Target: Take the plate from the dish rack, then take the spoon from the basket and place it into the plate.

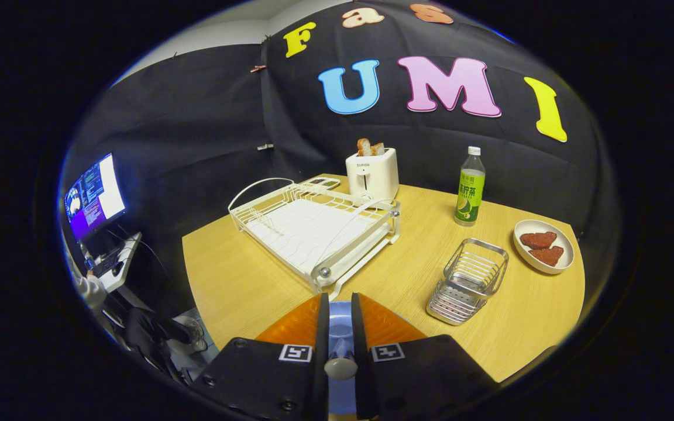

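Note:
My gripper [340, 301] hangs low over the near edge of the wooden table [243, 280]. Its fingers stand close together, shut on a blue spoon [340, 318] whose rounded pale end [340, 366] points back toward me. Under the fingers lies an orange plate [290, 326], its surface showing on both sides of them. The white wire dish rack [313, 228] stands just beyond the fingers, to the left, with nothing in it. The metal wire basket [468, 280] sits ahead to the right, also with nothing inside.
A white toaster [372, 172] with bread slices stands behind the rack, and a green bottle [470, 187] to its right. A white dish [543, 245] with two brown pieces sits at the far right. A monitor [94, 196] and a person's sleeve [92, 289] are off to the left.

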The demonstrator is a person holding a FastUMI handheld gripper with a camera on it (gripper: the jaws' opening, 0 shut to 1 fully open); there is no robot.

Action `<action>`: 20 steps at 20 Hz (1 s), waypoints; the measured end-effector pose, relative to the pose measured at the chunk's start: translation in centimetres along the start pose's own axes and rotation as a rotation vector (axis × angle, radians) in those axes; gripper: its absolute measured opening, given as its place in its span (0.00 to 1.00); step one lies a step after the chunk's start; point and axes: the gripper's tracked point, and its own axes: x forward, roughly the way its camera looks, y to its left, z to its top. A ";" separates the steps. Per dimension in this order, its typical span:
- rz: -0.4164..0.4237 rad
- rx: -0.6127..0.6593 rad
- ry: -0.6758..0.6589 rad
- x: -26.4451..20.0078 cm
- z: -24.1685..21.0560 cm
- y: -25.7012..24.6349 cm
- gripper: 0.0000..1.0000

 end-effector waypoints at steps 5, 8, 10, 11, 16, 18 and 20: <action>-0.001 0.039 0.023 0.2 -0.7 0.0 0.22; 0.012 0.025 0.074 0.1 -2.7 0.2 0.22; 0.017 0.018 0.112 -0.1 -4.0 0.1 0.22; 0.019 0.017 0.123 -0.1 -4.4 0.1 0.23; 0.012 0.028 0.137 0.2 -4.9 -0.5 0.23; -0.003 0.047 0.139 0.0 -4.5 -1.0 0.38; -0.029 0.060 0.123 -0.4 -3.6 -1.7 0.74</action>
